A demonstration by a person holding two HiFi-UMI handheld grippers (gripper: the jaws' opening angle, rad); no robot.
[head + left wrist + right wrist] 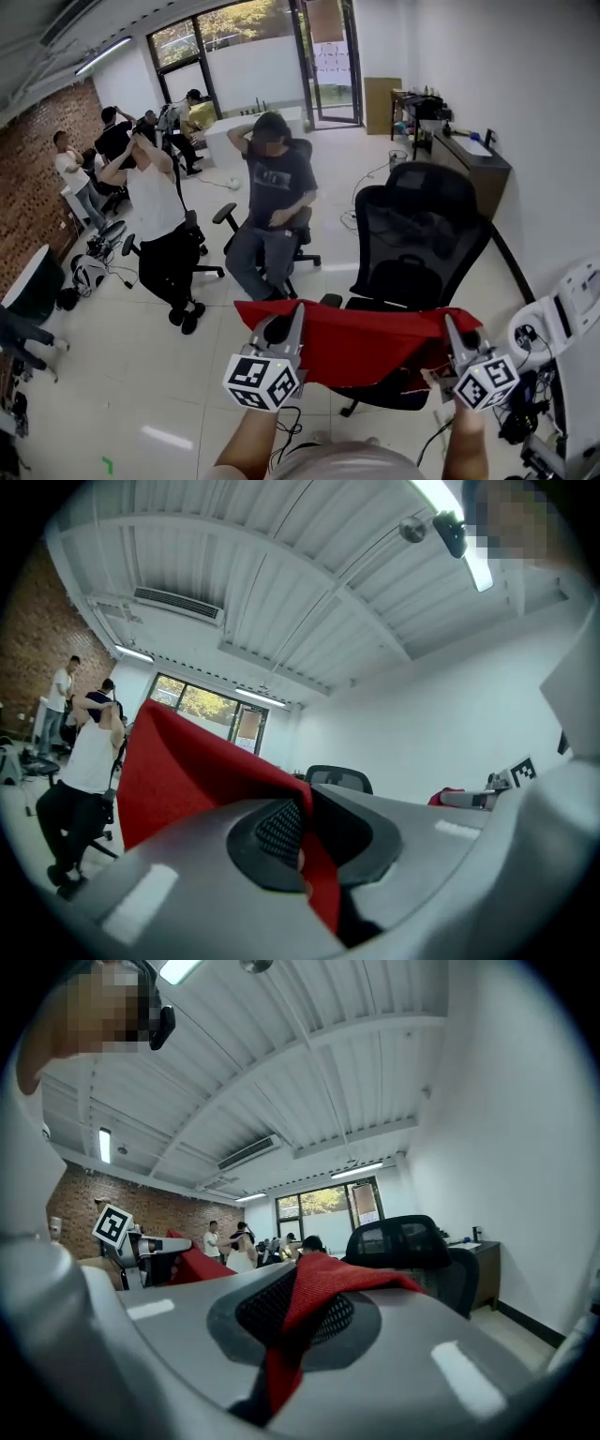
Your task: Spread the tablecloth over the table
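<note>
Only container-like thing is a tall brown box [382, 103] by the far glass door; can't tell what's in it.

Your left gripper [278, 330] is clamped on the tablecloth [361, 339], pinching one top corner. Your right gripper [459, 339] pinches the other top corner the same way (in both gripper views the pads are pressed together with red fabric squeezed between them).

The tablecloth is plain red with no pattern. It is held up in the air between your two grippers; the top edge runs roughly level from one to the other and the rest hangs below. It sits in front of a black mesh office chair [417, 234] and covers that chair's seat in the head view.

The head view alone shows the cloth's full span, the pale tiled floor [112, 375], a seated person [272, 202] and a standing person in a white top [155, 202]. The left gripper view adds the cloth rising to a peak leftwards, plus the marker cube [522, 769] of your right gripper off to the side. The right gripper view adds the brick wall [178, 1211] and the fabric folding over the lower pad toward the chair; both gripper views show the ribbed white ceiling [309, 1072].
</note>
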